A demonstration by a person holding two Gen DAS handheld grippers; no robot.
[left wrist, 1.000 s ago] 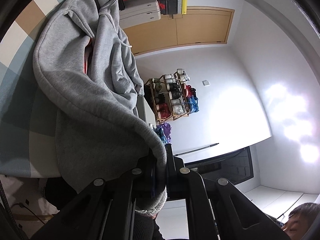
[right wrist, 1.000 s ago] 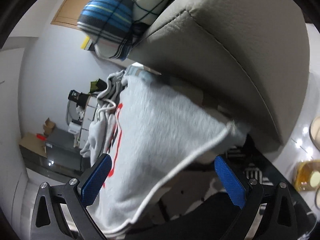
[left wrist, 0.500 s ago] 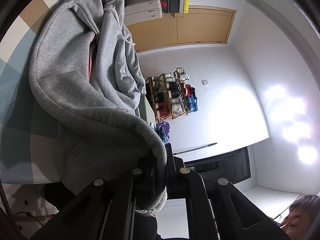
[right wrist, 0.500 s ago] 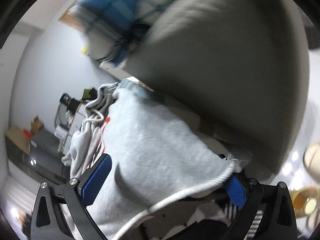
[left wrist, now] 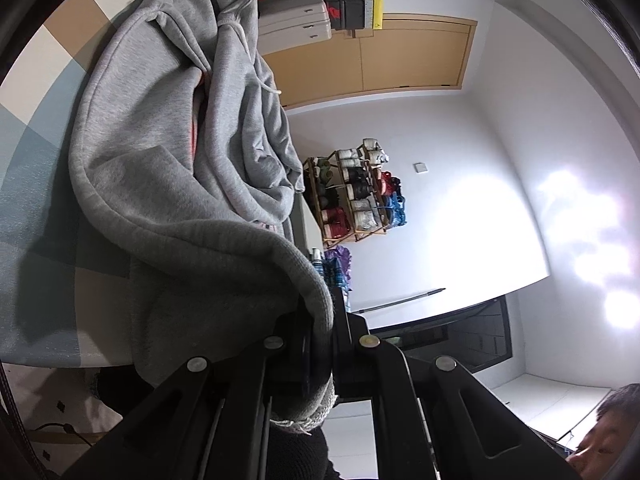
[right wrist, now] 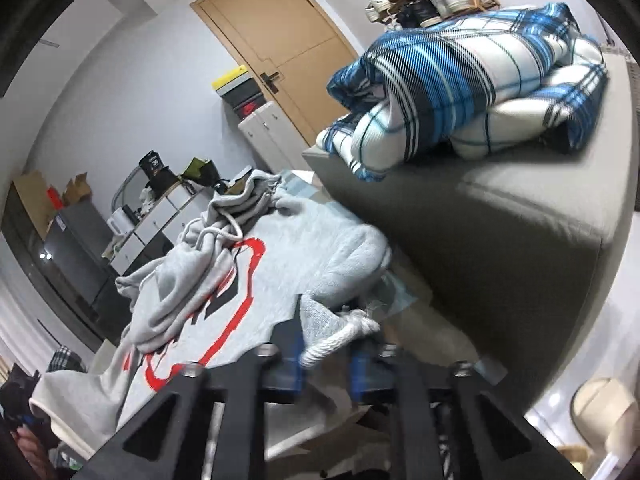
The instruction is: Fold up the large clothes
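Right wrist view is showing my right claw (right wrist: 326, 356) having just been closing, with a knotted bit of ribbed hem and white cord of the grey hoodie (right wrist: 280, 272) bunched between the blue pads (right wrist: 290, 354), so I am reading it as pinching that corner. Across in the left wrist view my left claw (left wrist: 320, 344) is clamping narrow on another stretch of the hoodie's ribbed hem, the cloth curling over the jaws. The hoodie itself is lying crumpled on the checked surface (left wrist: 36, 184), red print facing up, hood and drawstrings heaped at the far end, close beside the grey sofa block (right wrist: 500, 216) that is carrying the blue plaid bedding (right wrist: 472, 80). To do this step well, I am judging that both hem corners should be lifted together and drawn apart until the hem is running taut between them, since a slack middle will likely carry wrinkles into the fold. My right hold is looking shallow, mostly on the knot, so a hard tug could slip it; I am favouring a slow, even pull, and keeping clear of the sofa edge.
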